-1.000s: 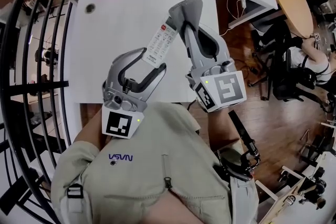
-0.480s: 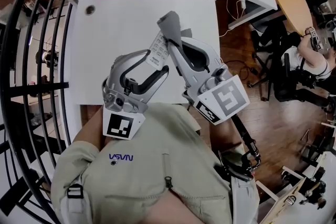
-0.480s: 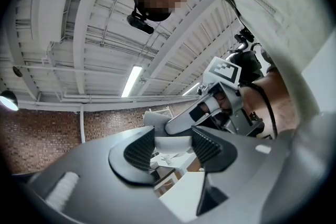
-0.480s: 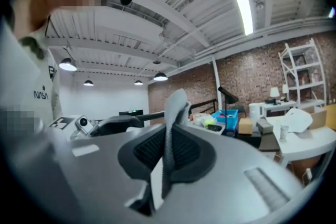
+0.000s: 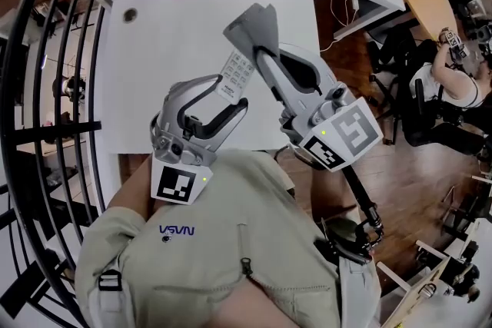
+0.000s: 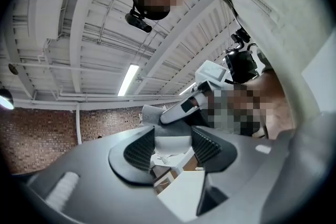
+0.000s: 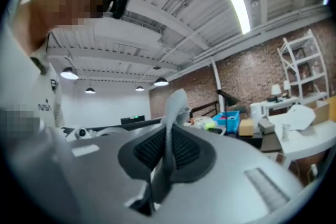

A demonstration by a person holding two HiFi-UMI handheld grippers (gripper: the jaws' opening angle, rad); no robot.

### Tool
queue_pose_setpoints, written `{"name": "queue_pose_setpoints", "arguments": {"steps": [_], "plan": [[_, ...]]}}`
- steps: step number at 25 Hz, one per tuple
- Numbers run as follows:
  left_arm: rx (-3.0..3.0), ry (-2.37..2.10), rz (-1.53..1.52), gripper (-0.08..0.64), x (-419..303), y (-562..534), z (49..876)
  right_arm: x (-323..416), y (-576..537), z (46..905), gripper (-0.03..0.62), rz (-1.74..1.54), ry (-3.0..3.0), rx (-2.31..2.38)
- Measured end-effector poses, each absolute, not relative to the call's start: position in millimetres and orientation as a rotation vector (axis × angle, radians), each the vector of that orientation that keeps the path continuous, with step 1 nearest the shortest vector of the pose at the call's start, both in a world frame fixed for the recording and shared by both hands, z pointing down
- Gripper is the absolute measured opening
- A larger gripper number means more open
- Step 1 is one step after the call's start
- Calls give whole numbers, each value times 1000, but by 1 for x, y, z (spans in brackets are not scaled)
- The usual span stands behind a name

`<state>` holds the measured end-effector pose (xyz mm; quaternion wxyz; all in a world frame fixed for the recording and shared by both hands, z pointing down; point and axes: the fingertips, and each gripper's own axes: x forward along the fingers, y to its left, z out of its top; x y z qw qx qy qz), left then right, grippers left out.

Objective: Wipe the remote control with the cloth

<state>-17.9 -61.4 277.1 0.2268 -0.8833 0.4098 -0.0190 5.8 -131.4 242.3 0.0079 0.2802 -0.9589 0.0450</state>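
Head view: you held one remote control [image 5: 236, 73] over the one white table [image 5: 154, 42], your left gripper [image 5: 229, 90] pinching its lower end, and one grey cloth [image 5: 250, 25] at its top end. Left gripper view: both pads pressed the remote. Right gripper view: your right gripper [image 7: 168, 147] was clamped tight on the cloth.

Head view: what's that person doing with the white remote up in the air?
A person holds a gripper in each hand above a flat white table. The left gripper grips a white plastic remote control by its near end. The right gripper is clamped on a grey cloth, held at the remote's far end for wiping.
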Motion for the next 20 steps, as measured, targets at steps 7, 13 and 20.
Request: {"name": "queue_pose_setpoints", "arguments": {"steps": [7,13,20], "plan": [[-2440,1103,-61,232,-14,-59,278,19,-175,272,18,53,-2803,1062],[-2450,1118,-73,232,-17,-62,283,-17,-127,268,18,130,-2981,640],[-2564,1191,-16,230,-27,-72,292,-14,-102,243,18,317,-3205,350]]}}
